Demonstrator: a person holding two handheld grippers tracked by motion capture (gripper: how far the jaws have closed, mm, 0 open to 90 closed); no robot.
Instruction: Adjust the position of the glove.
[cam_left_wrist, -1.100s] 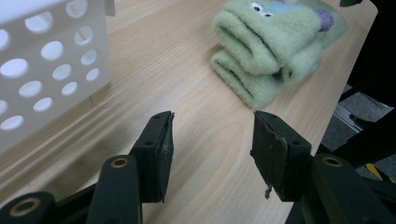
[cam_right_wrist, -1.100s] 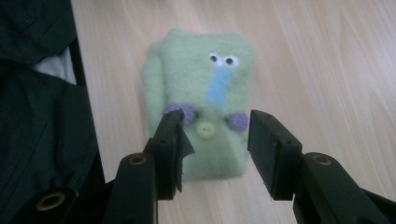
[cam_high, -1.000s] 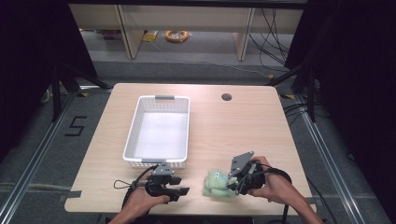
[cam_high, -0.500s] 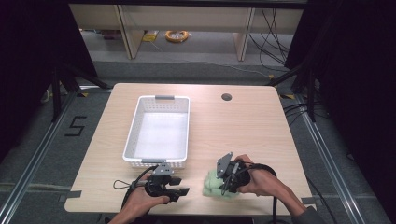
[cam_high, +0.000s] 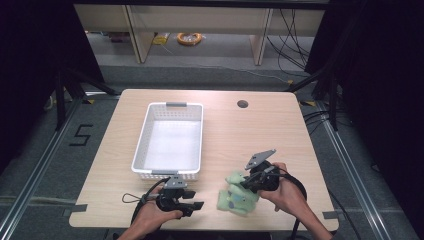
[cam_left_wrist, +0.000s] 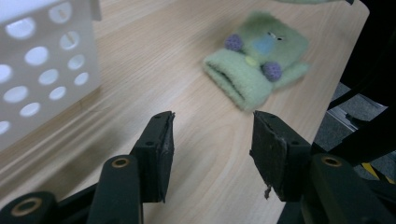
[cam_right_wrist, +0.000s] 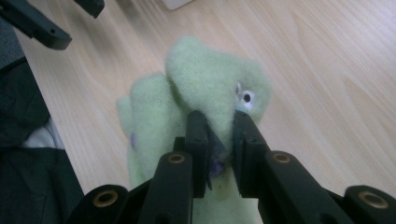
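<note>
A light green plush toy (cam_high: 234, 199) with purple spots and a small eye lies near the table's front edge, right of centre. My right gripper (cam_high: 246, 184) comes at it from the right; its jaws have just been closing and now pinch a fold of the toy (cam_right_wrist: 201, 79) beside the eye. In the right gripper view that gripper (cam_right_wrist: 219, 123) has green fabric squeezed between its pads. My left gripper (cam_high: 197, 205) rests at the front edge, left of the toy, and is open. From the left gripper (cam_left_wrist: 212, 140) the toy (cam_left_wrist: 257, 60) lies ahead, apart from the jaws.
A white perforated basket (cam_high: 145, 130) stands at the table's middle left, just beyond my left gripper, with its wall (cam_left_wrist: 46, 70) close by. A round cable hole (cam_high: 242, 104) sits near the far edge. The table's front edge runs right below both hands.
My right gripper moved left onto the plush toy and its jaws closed on a fold of it. The left gripper kept still.
</note>
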